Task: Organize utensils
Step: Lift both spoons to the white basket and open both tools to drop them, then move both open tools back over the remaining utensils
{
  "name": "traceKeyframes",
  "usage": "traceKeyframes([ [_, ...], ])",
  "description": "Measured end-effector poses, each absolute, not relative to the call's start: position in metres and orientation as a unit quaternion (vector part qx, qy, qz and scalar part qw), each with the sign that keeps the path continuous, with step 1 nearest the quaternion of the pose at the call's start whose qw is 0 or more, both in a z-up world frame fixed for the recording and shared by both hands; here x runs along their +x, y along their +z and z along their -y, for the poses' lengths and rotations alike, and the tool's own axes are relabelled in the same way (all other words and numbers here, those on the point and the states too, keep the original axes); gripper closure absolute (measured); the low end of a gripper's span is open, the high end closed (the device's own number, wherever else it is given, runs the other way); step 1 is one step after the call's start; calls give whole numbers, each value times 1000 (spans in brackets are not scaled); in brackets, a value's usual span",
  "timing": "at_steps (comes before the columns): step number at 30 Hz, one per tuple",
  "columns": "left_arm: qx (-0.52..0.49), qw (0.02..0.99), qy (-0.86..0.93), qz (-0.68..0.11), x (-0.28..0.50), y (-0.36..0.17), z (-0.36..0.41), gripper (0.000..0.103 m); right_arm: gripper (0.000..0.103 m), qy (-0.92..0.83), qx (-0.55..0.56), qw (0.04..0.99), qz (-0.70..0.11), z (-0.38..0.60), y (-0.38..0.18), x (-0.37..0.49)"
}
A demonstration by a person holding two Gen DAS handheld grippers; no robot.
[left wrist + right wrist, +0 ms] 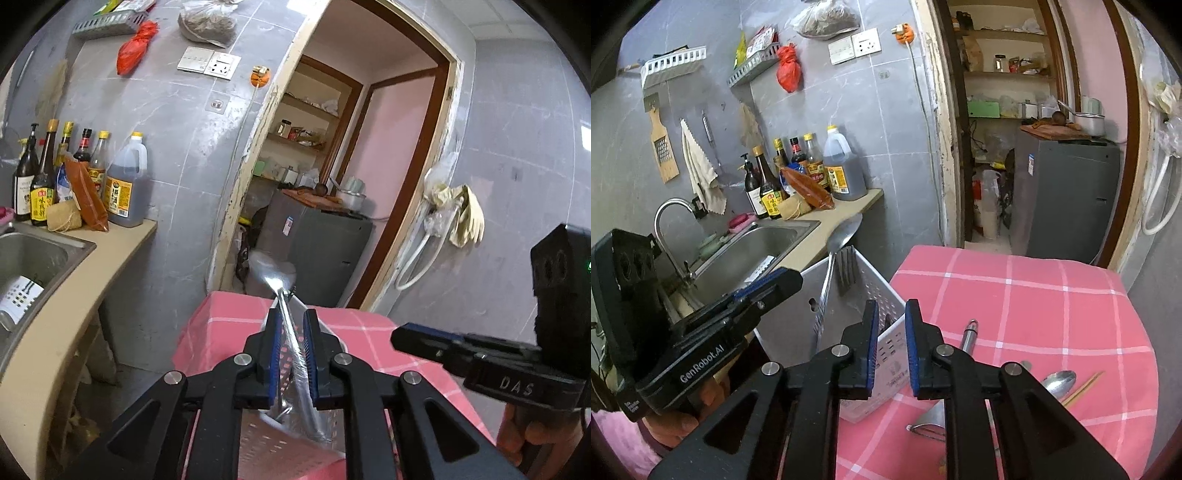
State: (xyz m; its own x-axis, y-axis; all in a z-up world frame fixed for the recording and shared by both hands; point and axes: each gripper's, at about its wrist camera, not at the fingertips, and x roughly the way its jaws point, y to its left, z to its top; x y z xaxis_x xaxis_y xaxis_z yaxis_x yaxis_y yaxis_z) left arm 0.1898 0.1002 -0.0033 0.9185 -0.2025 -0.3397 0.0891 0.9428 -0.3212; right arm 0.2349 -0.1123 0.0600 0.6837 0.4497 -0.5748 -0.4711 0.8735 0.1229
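A white perforated utensil holder (875, 284) stands at the left edge of the pink checked table (1015, 295). A large metal spoon (827, 288) and a fork (846, 266) lean inside it. In the left wrist view the spoon's handle (291, 339) runs through the narrow gap of my left gripper (290, 314); the pads do not clamp it. My right gripper (892, 306) hovers over the holder's near rim, slightly open, with nothing between its fingers. Loose on the cloth lie a small spoon (1060, 382), chopsticks (1084, 387) and a steel-handled tool (969, 336).
A steel sink (757, 251) and a counter with sauce bottles (812, 166) sit to the left. Behind the table is a doorway with a grey fridge (1063, 192). A person's hand (676, 424) holds the left gripper (790, 278). Another metal utensil (929, 424) lies under the right gripper.
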Motion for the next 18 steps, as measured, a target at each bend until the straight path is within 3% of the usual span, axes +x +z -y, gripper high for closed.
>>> traceKeyframes([
  [6,-141,966,-70,-203,185,-5,-93,91,89,248,-4,921,-300,131,65,227],
  [8,-144,965,-66,-207,182,-6,-91,91,85,245,-2,925,-291,136,68,223],
  [10,-146,965,-61,-208,178,-5,-90,91,71,242,2,931,-274,145,72,214],
  [12,-148,965,-58,-209,173,-2,-87,91,69,237,6,937,-258,153,76,206],
  [18,-141,969,-51,-195,156,18,-72,64,51,207,15,957,-201,186,95,180],
])
